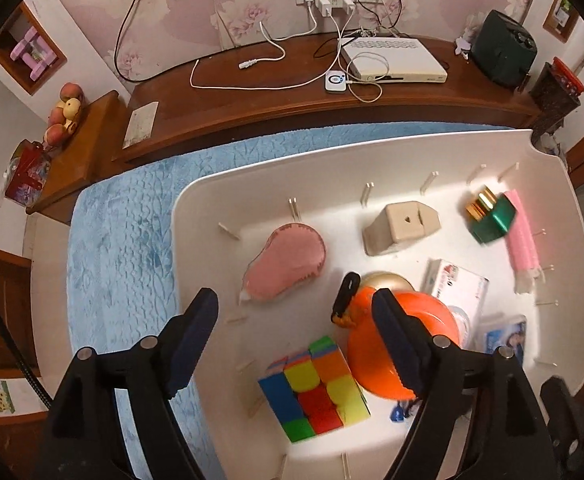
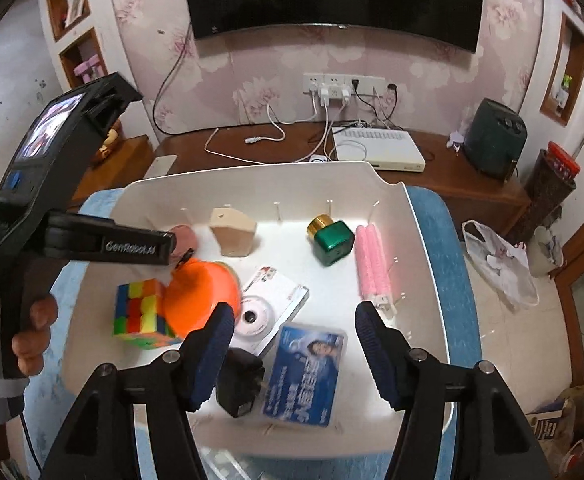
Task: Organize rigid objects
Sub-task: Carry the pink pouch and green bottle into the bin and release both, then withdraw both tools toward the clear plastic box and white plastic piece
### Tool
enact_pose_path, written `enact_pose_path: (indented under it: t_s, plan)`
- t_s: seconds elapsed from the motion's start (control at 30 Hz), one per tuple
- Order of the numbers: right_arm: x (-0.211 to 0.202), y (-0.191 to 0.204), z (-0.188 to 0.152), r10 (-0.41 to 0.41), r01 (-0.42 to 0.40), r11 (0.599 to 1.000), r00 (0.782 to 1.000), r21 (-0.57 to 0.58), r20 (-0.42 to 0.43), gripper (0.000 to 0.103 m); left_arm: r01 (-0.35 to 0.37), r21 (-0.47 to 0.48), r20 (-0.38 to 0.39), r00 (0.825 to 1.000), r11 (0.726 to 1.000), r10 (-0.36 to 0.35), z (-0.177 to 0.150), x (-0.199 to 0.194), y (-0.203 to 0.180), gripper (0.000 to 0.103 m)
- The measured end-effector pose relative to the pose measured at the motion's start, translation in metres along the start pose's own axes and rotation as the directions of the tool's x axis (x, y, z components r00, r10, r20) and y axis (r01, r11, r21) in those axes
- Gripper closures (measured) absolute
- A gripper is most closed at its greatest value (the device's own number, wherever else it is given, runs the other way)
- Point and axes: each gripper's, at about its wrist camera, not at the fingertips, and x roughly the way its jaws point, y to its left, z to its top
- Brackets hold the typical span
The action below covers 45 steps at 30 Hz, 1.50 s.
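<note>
Pink floral wallpaper and a dark wooden TV bench back the scene; nearer, a white plastic bin (image 2: 423, 240) sits on a blue quilted cloth (image 1: 124, 240). At the bin's near left lies a multicoloured puzzle cube (image 1: 313, 392), stiff and light, best pinched across two flat opposite faces. Just right of it, touching, is a glossy orange plastic dome (image 1: 403, 348): light, probably slippery, safer taken at its rim. The left gripper (image 1: 292, 344) hangs above both with fingers released, nothing between them. Farther right lie a black charger plug (image 2: 240, 380) and a blue printed card case (image 2: 307, 376), flat, hard to get under. The right gripper (image 2: 292, 336) is also released and empty above them.
</note>
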Motion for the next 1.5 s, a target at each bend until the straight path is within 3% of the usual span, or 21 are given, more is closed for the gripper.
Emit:
enact_pose_path:
  t_s: [0.37,0.73,1.07,1.5]
  plan:
    - [-0.061,0.018,-0.037,0.030,-0.033,0.998,0.998,0.045,0.060,0.039,0.073,0.034,0.081,0.994,0.997,-0.076,-0.040,-0.066,0.003,0.021]
    - [-0.113,0.024,-0.070,0.015,-0.022,0.998,0.993,0.062,0.118,0.034,0.150,0.071,0.169,0.973,0.986,-0.160,-0.095,-0.137,0.010,0.019]
    - [-0.132,0.025,-0.116,-0.016,0.004,0.996,0.989,0.084,0.145,0.034,0.157,0.119,0.203,0.963,0.980,-0.179,-0.145,-0.155,0.007,0.016]
    - [-0.117,0.008,-0.169,-0.032,0.020,0.989,0.996,0.143,0.086,0.034,0.175,0.180,0.190,0.959,0.968,-0.209,-0.198,-0.143,-0.018,0.015]
